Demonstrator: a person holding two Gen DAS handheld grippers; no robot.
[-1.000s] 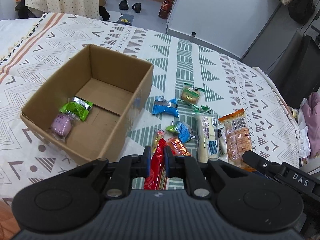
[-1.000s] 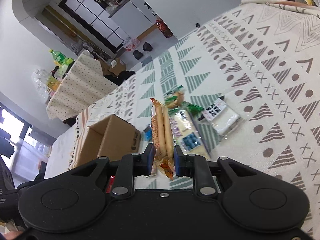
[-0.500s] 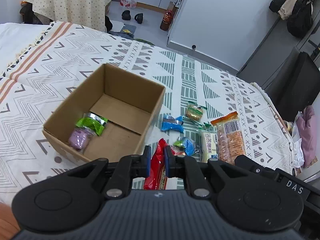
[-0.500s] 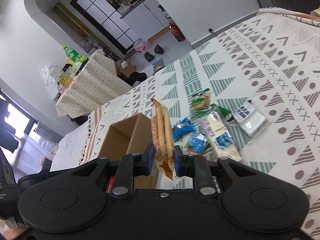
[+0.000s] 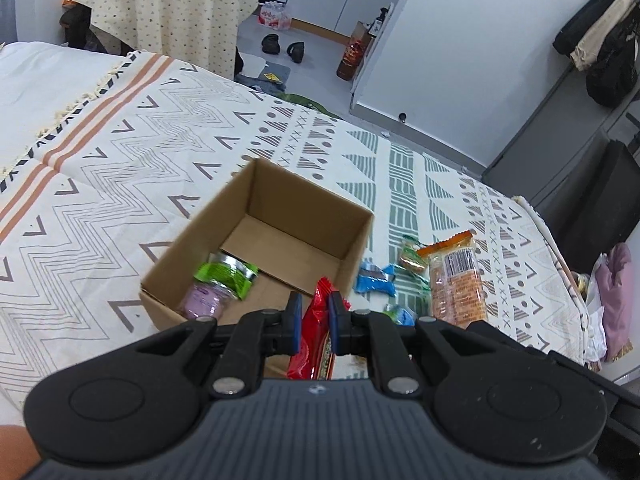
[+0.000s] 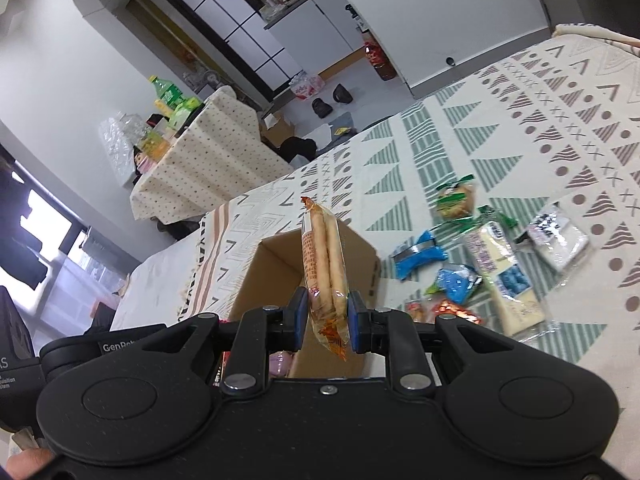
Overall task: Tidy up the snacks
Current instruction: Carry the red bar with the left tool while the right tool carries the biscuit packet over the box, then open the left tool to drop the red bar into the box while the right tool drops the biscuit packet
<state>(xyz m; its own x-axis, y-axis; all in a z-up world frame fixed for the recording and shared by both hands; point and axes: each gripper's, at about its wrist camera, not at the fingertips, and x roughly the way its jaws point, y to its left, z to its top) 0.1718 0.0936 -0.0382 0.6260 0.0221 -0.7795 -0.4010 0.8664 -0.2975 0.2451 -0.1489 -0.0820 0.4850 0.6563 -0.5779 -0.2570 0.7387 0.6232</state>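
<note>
Left hand-held gripper [image 5: 313,322] is clamped on a red snack packet [image 5: 316,336], the packet standing on edge between the blue pads, just above the near right corner of the cardboard box [image 5: 256,248]. Right hand-held gripper [image 6: 328,322] pinches an orange biscuit pack [image 6: 322,264] near its lower crimped seal, the pack upright and poised in front of the same box.

We judge both packs light. The red film looks soft and slippery, so a hold across the body suits it better than one on the seal. The biscuits are stiff but likely brittle; we would keep the squeeze on the seal end gentle.

Inside the box lie a green packet [image 5: 228,274] and a purple packet [image 5: 202,300], touching, at the near left.

Beyond, on the patterned surface [image 5: 132,168] right of the box, remaining snacks lie loose: blue packets [image 6: 418,252], a long pale wafer pack [image 6: 502,268], a white packet [image 6: 558,236], and a green-edged cake [image 6: 454,198]. We judge the task partly done.
</note>
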